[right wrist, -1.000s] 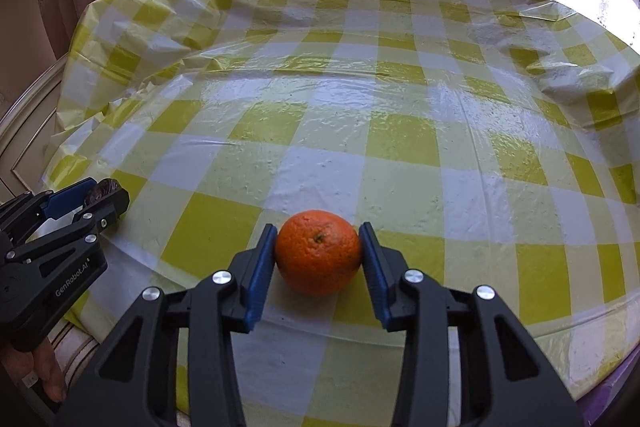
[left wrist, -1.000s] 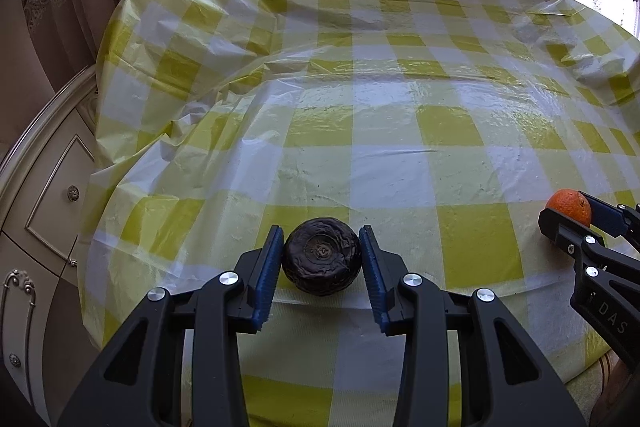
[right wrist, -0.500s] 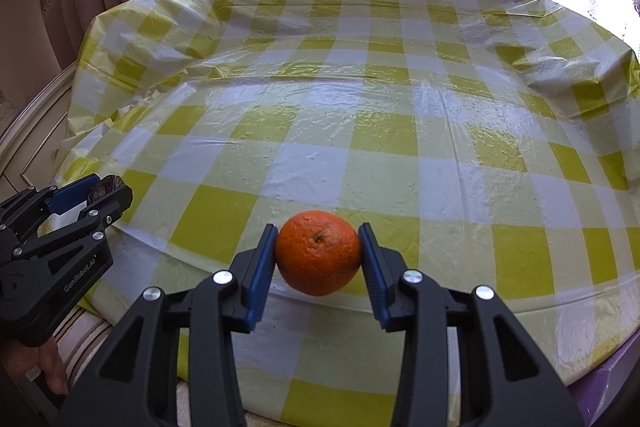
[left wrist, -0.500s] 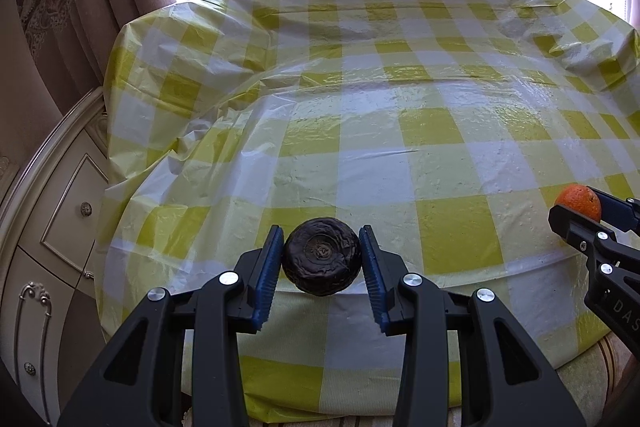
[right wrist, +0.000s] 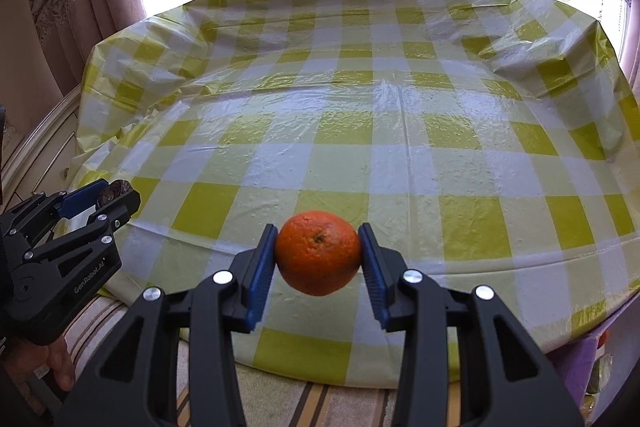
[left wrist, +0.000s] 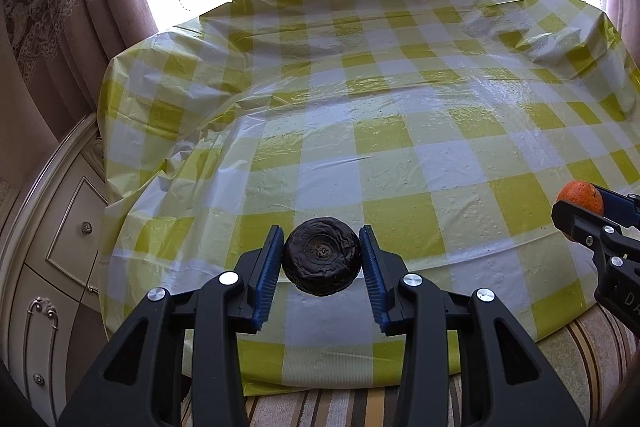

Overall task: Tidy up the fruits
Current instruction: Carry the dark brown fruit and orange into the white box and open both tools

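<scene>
My left gripper (left wrist: 321,255) is shut on a dark, wrinkled round fruit (left wrist: 322,255) and holds it in the air over the near edge of the table. My right gripper (right wrist: 318,253) is shut on an orange (right wrist: 318,253) and holds it above the table's near edge. The orange also shows in the left wrist view (left wrist: 580,195) at the right edge, and the dark fruit shows in the right wrist view (right wrist: 114,191) at the left, between the left gripper's pads.
A table with a yellow and white checked plastic cloth (left wrist: 380,131) fills both views. A window with lace curtains is behind it. A cream cabinet (left wrist: 52,247) stands at the left. A striped cushion (right wrist: 312,403) lies below the near edge.
Both grippers have drawn back and risen from the table with their fruits held. More of the table's near edge and the striped cushion now shows.
</scene>
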A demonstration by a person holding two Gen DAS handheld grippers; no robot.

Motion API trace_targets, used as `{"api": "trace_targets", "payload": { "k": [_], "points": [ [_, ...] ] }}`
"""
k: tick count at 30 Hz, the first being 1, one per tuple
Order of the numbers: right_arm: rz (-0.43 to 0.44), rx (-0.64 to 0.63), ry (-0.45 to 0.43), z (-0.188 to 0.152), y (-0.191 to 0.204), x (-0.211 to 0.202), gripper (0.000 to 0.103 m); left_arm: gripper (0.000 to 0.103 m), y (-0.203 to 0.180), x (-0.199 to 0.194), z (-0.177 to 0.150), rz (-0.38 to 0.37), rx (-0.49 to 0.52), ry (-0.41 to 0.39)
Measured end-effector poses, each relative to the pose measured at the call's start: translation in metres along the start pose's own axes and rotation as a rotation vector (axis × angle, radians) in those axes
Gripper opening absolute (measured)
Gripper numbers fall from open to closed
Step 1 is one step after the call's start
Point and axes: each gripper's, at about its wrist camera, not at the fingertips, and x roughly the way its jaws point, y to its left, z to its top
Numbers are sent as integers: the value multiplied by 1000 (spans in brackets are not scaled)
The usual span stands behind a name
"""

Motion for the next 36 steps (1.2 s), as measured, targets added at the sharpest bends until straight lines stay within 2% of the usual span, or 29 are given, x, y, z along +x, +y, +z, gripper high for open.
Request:
{"api": "trace_targets", "payload": {
  "k": [23,36],
  "points": [
    [-41,117,-64,-30,-74,-68,42,38,-77,-43,2,-78,144,-58],
    [-119,219,-98,-60,-146,-118,42,38,-158,-71,1,-191,276,-94]
  ]
}}
